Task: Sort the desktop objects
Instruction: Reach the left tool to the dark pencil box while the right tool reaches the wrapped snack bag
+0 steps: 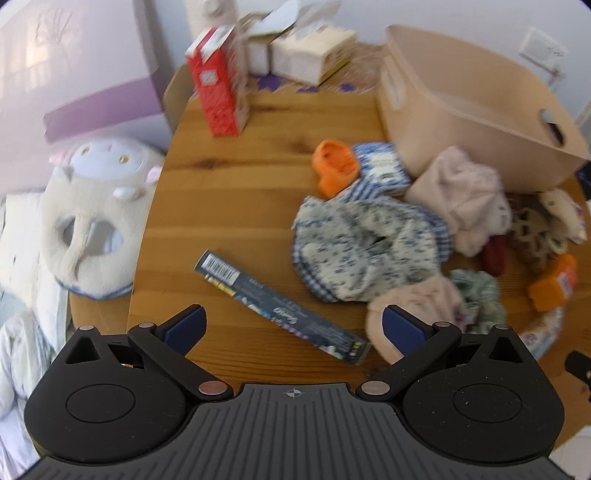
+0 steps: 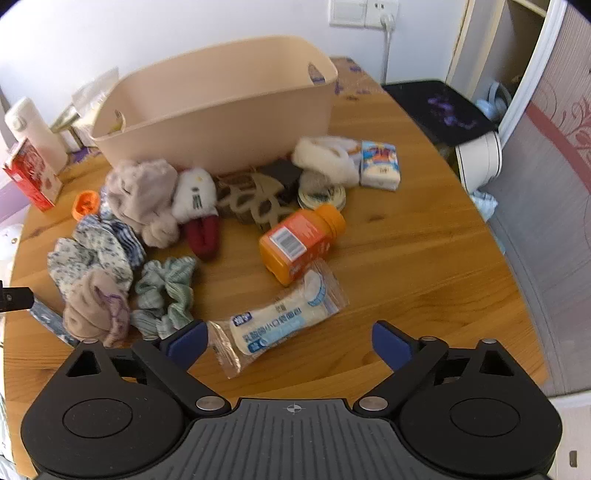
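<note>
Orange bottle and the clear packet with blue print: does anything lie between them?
Nothing; in the right wrist view the orange bottle and clear packet touch.

I note a rounded wooden counter with a knotty, warm-toned plank top, set against a plain white wall. A white switch plate and socket sit high on that wall, with a white cable hanging down from the plug. To the right I see a dark cushioned seat, a white-framed door and patterned pink wallpaper. To the left stands a lilac cabinet, with a cream plush cushion on pale bedding just beside the counter edge. Lighting is soft daylight.
</note>
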`<state>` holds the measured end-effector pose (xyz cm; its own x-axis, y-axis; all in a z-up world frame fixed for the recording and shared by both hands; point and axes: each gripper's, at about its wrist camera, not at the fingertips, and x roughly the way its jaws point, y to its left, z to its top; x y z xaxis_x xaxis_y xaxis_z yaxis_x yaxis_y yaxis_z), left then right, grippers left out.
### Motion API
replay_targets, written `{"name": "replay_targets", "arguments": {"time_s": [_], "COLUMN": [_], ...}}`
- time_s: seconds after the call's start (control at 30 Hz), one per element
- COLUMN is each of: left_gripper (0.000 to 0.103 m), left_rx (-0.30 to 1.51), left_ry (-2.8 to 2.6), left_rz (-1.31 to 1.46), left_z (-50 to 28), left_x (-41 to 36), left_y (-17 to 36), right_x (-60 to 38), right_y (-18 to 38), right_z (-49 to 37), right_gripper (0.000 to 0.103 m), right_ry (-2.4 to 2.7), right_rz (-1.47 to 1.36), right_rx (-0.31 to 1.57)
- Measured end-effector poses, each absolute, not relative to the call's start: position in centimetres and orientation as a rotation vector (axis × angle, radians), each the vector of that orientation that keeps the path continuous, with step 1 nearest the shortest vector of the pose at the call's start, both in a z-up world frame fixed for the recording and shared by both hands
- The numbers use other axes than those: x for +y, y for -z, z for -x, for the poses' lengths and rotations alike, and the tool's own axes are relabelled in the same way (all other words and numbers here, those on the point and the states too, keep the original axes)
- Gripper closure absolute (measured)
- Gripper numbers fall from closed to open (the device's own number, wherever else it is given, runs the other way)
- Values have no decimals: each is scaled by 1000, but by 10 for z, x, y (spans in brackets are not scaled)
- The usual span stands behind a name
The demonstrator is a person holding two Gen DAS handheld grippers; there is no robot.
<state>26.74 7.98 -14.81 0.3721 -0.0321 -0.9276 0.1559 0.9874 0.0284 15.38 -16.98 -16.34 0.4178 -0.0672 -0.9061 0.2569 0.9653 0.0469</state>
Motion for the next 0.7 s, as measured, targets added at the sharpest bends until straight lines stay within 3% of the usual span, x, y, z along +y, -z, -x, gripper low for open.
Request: {"name": "replay_targets", "arguments": {"time_s": [0.3, 0.7], "left_gripper": [0, 0], "left_rx": [1257, 1335], "left_ry": [179, 79], "left_rz": [-191, -62], "left_z": [-278, -299], "left_x": [88, 94], "left_y": [188, 208], "right_x": [-179, -184], "right_y": [202, 226], "right_z": [-161, -189], "right_gripper": [16, 18], "right_ry": [229, 233], "right_rz": [-274, -346], "right_rx": [1205, 1224]}}
